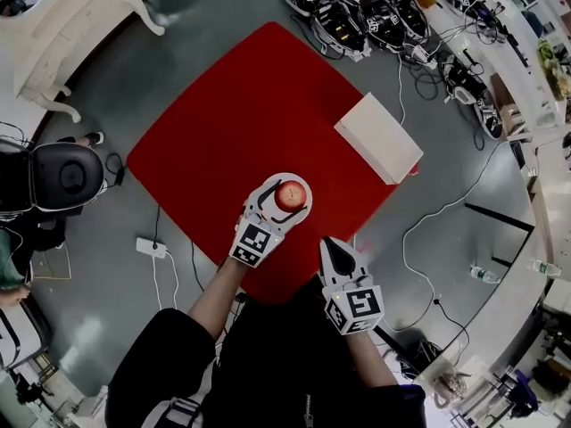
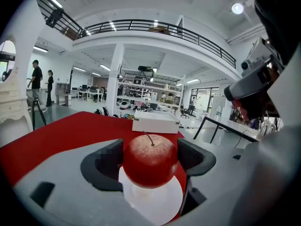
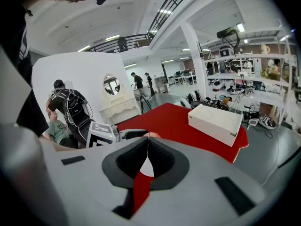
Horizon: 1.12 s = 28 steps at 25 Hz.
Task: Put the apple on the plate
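A red apple [image 1: 291, 194] with a short stem sits between the jaws of my left gripper [image 1: 285, 196], which is shut on it. Directly under the apple [image 2: 150, 160] is a small white plate [image 2: 155, 204], and I cannot tell whether the two touch. The plate [image 1: 308, 201] lies near the front corner of a red table [image 1: 241, 123]. My right gripper [image 1: 328, 244] hovers at the table's near edge, to the right of the plate. Its jaws [image 3: 147, 147] are shut with nothing between them.
A white box [image 1: 378, 137] lies on the table's right side, beyond the plate. On the grey floor are cables, a white power strip [image 1: 152, 247] and a row of black devices [image 1: 357, 12]. A black chair [image 1: 67, 175] stands to the left.
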Motion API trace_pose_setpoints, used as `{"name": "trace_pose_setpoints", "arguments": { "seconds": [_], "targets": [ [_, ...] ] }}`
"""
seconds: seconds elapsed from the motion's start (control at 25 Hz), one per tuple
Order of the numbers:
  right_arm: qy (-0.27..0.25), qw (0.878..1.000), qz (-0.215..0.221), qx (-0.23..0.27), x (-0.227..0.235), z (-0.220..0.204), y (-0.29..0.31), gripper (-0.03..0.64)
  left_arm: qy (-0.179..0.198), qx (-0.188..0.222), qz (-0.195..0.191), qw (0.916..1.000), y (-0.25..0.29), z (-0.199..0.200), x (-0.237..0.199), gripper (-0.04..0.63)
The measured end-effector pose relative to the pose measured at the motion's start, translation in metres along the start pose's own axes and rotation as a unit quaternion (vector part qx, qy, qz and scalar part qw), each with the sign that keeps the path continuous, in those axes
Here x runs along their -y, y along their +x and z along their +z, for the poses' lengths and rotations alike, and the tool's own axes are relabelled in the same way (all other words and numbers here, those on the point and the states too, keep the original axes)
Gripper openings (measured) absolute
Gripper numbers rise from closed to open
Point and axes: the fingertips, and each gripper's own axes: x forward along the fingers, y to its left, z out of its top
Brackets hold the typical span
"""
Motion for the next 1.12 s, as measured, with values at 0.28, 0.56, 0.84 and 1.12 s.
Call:
{"name": "trace_pose_setpoints", "arguments": {
  "seconds": [0.28, 0.56, 0.84, 1.12],
  "targets": [
    [0.001, 1.0, 0.005, -0.015, 0.002, -0.003, 0.013, 0.011, 0.014, -0.026, 0.012, 0.9995, 0.013, -0.043, -0.009, 0.362],
    [0.004, 1.0, 0.004, -0.021, 0.004, -0.01, 0.011, 0.011, 0.02, -0.008, 0.018, 0.9996, 0.018, -0.052, -0.007, 0.364],
    [0.006, 1.0, 0.003, -0.022, 0.001, -0.015, 0.008, 0.011, 0.024, -0.019, 0.006, 0.9995, 0.012, -0.061, -0.004, 0.364],
    [0.01, 1.0, -0.001, -0.019, 0.0, -0.014, 0.007, 0.011, 0.029, -0.036, -0.002, 0.9989, 0.013, -0.067, -0.004, 0.364]
  ]
}}
